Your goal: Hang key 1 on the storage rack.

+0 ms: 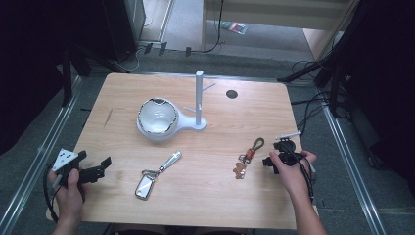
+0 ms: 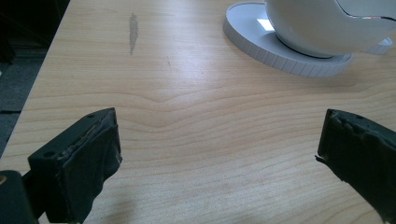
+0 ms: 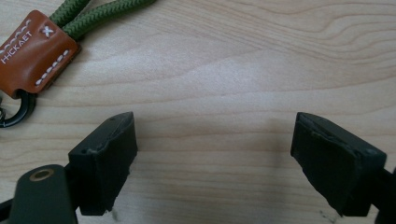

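Nothing is picked yet: your right gripper (image 1: 272, 161) has its fingers wide open and empty beside the leather keychain (image 1: 247, 155); your left gripper (image 1: 100, 169), lower left, is open too.

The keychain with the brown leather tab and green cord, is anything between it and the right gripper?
Nothing visible. The right gripper has its jaws open over bare wood, and the keychain lies just beyond its left jaw in the right gripper view. In the high view only table separates them.
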Action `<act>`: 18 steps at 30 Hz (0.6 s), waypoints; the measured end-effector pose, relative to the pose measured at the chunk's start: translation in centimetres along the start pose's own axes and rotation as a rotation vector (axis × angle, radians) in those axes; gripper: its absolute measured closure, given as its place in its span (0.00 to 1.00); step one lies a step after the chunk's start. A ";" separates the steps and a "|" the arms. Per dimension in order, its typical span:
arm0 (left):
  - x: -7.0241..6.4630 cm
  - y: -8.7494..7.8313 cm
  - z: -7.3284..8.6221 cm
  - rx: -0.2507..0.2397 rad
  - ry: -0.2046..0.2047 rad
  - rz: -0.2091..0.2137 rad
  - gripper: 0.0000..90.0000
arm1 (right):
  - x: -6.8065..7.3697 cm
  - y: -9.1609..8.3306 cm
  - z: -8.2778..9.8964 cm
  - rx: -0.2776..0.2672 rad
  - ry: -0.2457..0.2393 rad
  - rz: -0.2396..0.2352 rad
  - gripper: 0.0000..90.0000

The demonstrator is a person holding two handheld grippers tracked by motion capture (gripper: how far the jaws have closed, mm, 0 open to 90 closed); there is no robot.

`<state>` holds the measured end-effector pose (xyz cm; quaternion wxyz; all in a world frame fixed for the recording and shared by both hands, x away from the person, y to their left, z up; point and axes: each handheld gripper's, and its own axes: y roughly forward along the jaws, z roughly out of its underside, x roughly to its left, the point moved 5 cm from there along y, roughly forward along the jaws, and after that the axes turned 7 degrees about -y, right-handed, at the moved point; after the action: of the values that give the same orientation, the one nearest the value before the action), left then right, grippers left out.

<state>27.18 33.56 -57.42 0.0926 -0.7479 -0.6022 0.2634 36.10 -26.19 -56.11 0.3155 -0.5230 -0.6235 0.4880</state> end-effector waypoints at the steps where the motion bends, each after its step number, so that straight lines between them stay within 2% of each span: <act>1: 0.0 0.0 0.0 0.000 0.000 0.000 0.00 | 0.1 0.0 -0.3 0.012 -0.003 -0.007 0.16; 3: 0.0 0.0 0.0 0.001 0.002 0.001 0.00 | 0.4 0.0 -0.8 0.047 0.014 -0.024 0.16; 5: 0.0 0.0 0.0 0.002 0.006 0.001 0.00 | 0.8 0.0 -1.4 0.069 0.039 -0.071 0.15; 8: 0.0 0.0 0.0 0.004 0.006 0.002 0.00 | 1.3 -0.3 -2.3 0.124 0.036 -0.063 0.15; 12: 0.0 0.0 0.0 0.003 0.006 0.002 0.00 | 1.9 -0.8 -3.4 0.179 0.067 -0.104 0.14; 15: 0.0 0.0 0.0 0.004 0.006 0.002 0.00 | 2.0 -0.9 -4.0 0.199 0.072 -0.087 0.14; 17: 0.0 0.0 0.0 0.004 0.004 0.003 0.00 | 2.1 -0.8 -4.7 0.215 0.105 -0.083 0.15; 18: 0.0 0.0 0.0 0.004 0.004 0.003 0.00 | 2.1 -0.8 -4.7 0.215 0.105 -0.083 0.15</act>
<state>27.19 33.53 -57.42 0.0953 -0.7490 -0.6005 0.2632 39.53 -22.87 -54.08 0.4219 -0.4848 -0.5712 0.5106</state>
